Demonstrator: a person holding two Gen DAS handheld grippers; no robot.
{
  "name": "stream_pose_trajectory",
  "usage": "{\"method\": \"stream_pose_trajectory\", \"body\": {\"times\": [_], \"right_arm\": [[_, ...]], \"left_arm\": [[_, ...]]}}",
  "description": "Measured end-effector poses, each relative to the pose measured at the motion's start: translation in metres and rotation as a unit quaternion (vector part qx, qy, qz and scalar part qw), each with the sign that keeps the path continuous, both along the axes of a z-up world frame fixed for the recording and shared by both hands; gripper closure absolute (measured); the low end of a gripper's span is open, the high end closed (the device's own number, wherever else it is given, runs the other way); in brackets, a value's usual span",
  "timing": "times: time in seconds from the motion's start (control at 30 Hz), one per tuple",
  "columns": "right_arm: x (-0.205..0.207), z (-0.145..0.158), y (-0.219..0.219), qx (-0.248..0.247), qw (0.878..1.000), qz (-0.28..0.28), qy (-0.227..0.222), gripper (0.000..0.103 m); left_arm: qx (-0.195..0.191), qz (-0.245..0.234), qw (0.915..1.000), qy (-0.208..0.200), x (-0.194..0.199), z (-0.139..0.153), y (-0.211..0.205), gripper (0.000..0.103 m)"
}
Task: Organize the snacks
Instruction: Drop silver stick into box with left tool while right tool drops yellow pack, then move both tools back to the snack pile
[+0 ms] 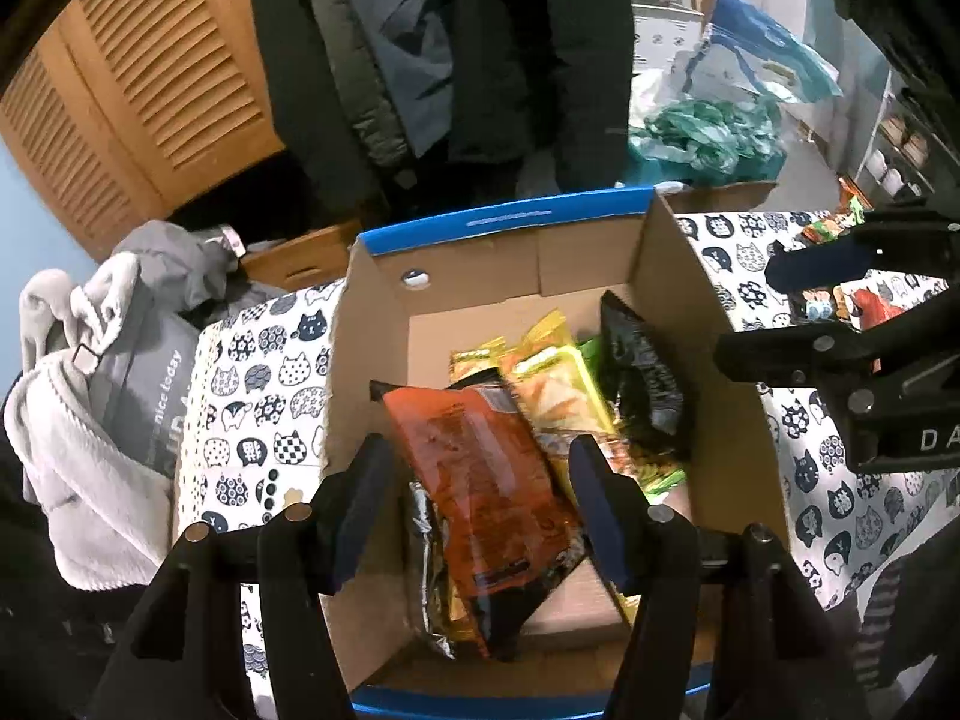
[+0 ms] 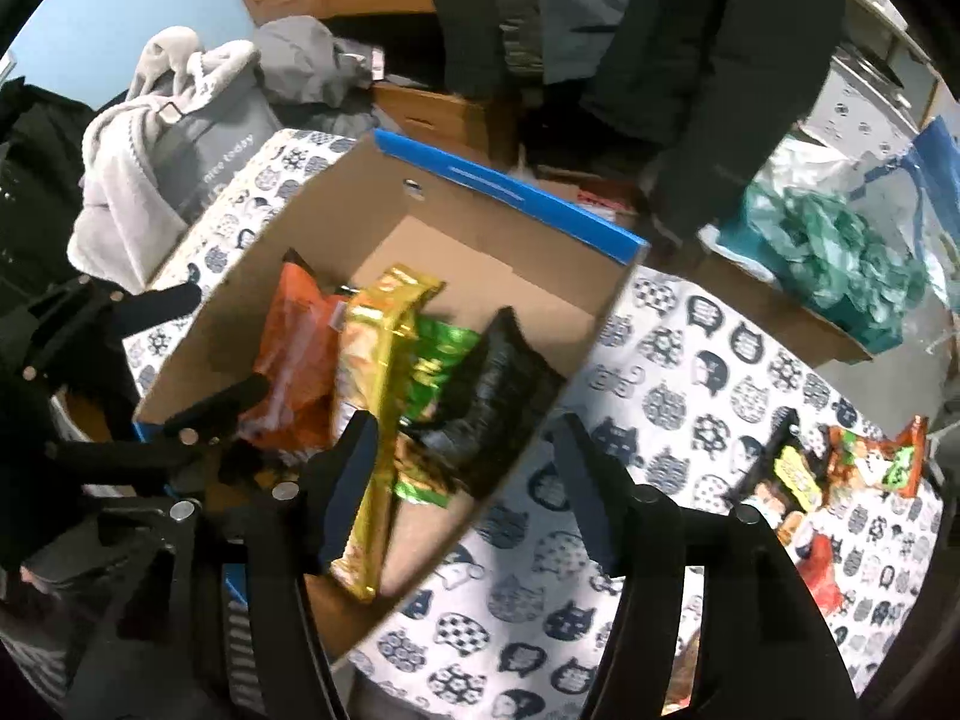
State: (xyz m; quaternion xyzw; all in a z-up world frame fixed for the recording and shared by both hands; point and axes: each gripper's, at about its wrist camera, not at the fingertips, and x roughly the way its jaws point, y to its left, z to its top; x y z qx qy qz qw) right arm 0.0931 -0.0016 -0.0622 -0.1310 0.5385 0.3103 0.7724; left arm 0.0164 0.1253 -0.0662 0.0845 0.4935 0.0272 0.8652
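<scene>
An open cardboard box [image 1: 510, 219] with a blue rim stands on the cat-print cloth. In it lie an orange snack bag [image 1: 480, 450], a yellow bag [image 1: 558, 384], a black bag [image 1: 642, 378] and a green bag [image 2: 438, 360]. My left gripper [image 1: 480, 480] hangs open over the box, with the orange bag below and between its fingers but not pinched. My right gripper [image 2: 465, 462] is open above the box's right wall, its left finger beside the yellow bag [image 2: 372, 360]. Neither holds anything. More snack packets [image 2: 840, 480] lie on the cloth at the right.
The cat-print tablecloth [image 2: 690, 390] covers the table. A grey bag with a pale towel [image 1: 120, 372] sits to the left. A carton of teal plastic bags [image 2: 840, 264] stands at the back right. Dark coats [image 1: 450, 60] hang behind the box.
</scene>
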Motion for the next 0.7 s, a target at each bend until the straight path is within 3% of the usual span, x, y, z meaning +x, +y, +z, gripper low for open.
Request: {"method": "stream_pose_trajectory", "body": {"times": [0.33, 0.7], "right_arm": [[-0.005, -0.005, -0.048, -0.020, 0.999, -0.024, -0.012, 0.027], [-0.012, -0.018, -0.104, -0.032, 0.997, -0.065, -0.003, 0.025]], "left_arm": [[0.017, -0.031, 0.9994, 0.001, 0.002, 0.003, -0.032, 0.032], [0.027, -0.062, 0.9977, 0.009, 0.013, 0.004, -0.075, 0.027]]}}
